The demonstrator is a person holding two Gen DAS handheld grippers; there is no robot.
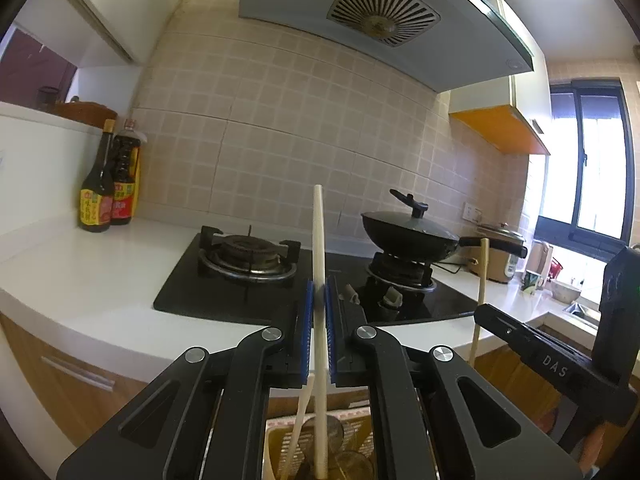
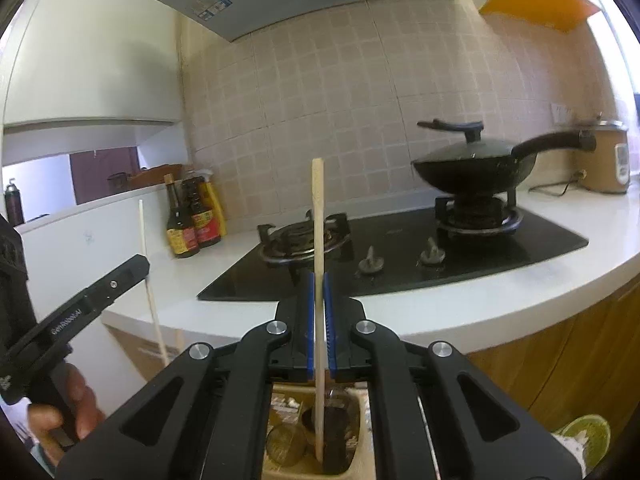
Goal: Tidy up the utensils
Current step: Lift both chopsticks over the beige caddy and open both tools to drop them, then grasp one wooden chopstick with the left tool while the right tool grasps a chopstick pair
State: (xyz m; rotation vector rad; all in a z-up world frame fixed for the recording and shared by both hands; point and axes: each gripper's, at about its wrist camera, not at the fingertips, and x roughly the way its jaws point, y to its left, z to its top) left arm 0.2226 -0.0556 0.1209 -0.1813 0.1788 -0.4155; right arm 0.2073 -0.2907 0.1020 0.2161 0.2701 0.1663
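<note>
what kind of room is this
A home kitchen, most likely: a black glass gas hob set in a white counter, a lidded black wok on one burner, and a grey range hood above beige wall tiles.

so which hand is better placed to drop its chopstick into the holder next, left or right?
Roughly even, slight edge right. Both tools are shut on an upright chopstick. The right tool has its chopstick with the lower tip already down in the holder. The left tool's chopstick also hangs over it.
</note>
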